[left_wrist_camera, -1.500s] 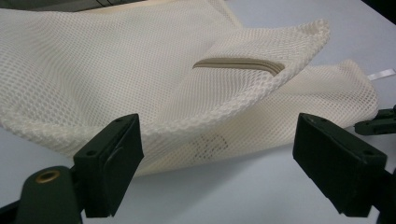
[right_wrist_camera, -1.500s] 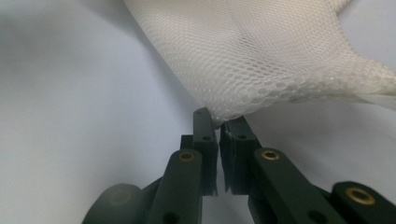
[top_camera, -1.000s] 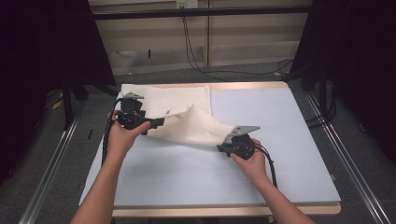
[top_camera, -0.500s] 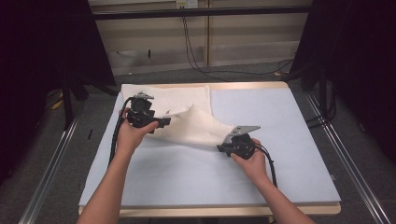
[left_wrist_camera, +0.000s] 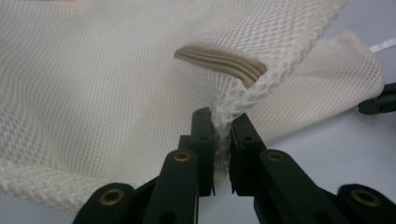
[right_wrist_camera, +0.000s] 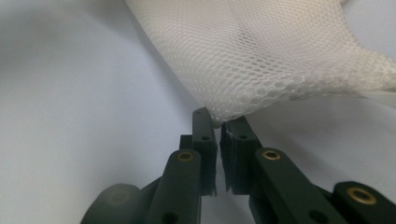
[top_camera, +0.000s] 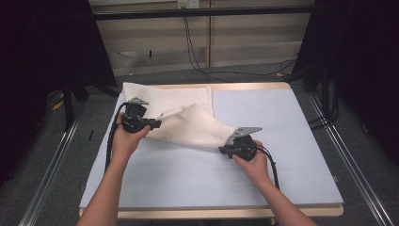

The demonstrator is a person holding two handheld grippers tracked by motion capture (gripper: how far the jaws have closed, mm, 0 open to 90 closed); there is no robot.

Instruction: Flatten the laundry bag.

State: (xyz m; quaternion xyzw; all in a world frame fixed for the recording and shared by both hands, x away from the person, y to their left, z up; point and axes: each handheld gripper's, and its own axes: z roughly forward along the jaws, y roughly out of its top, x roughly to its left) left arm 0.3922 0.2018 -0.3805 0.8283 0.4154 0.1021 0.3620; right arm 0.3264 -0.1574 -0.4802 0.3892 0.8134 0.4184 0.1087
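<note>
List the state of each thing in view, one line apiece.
Mesh cloth: cream, partly lifted off the table, one flap folded over, gripped at two corners.
Left gripper: jaws have just closed, now shut on the cloth's edge.
Right gripper: shut on a cloth corner.
Table: covered by a pale blue mat.

The table (top_camera: 282, 160) has a pale blue-white top and a thin wooden edge that shows along its near and far sides. Under and around it lies a grey carpet floor (top_camera: 226, 75). A shiny metal rail (top_camera: 348, 160) runs along the floor just past the table's right edge, and another rail (top_camera: 51, 169) runs past its left edge. Beyond the far edge stands a light wooden wall (top_camera: 244, 33). Black cables (top_camera: 197, 52) hang down it and curl onto the floor. Dark curtains (top_camera: 42, 42) hang at both far corners.
</note>
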